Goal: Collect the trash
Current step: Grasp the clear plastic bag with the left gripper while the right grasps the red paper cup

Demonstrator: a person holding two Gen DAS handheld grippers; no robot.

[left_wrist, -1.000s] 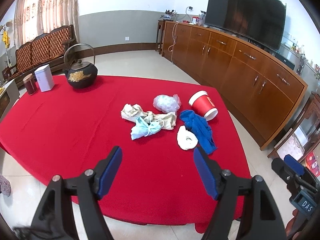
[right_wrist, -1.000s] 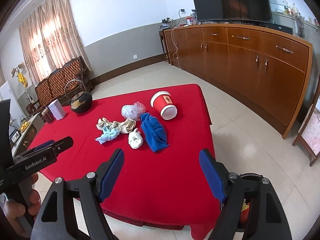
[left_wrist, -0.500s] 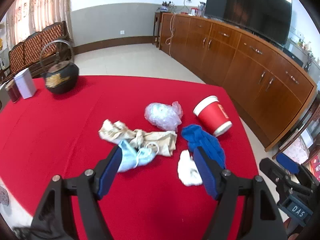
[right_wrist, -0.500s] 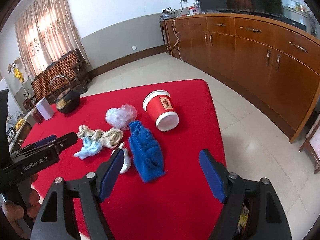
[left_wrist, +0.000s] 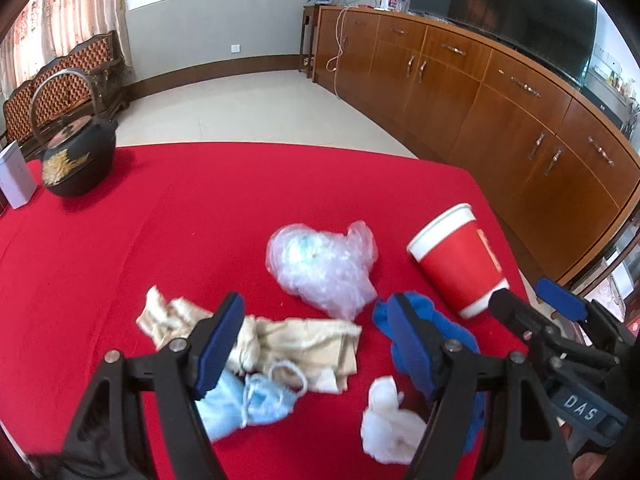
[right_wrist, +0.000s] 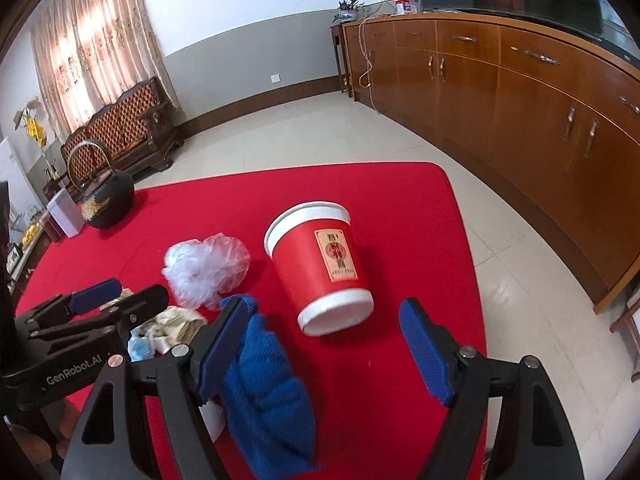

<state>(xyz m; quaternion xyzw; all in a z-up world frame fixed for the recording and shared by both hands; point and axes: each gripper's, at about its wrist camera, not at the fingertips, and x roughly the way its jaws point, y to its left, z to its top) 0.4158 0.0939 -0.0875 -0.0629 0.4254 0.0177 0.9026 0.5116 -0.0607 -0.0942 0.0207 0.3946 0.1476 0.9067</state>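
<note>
Two tools hang spread and empty over the red tabletop [left_wrist: 168,208]. Under the left tool [left_wrist: 316,344] lie a beige rag [left_wrist: 304,344] and a mask [left_wrist: 256,400]; a tissue [left_wrist: 390,428] sits near its right finger. Between the right tool's [right_wrist: 328,344] fingers lies a tipped cup [right_wrist: 320,268], with a blue cloth [right_wrist: 264,396] by its left finger and a plastic bag [right_wrist: 204,268] beyond.

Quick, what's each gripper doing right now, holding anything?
Left gripper: open, holding nothing, above the beige cloth.
Right gripper: open, holding nothing, near the red cup.
</note>
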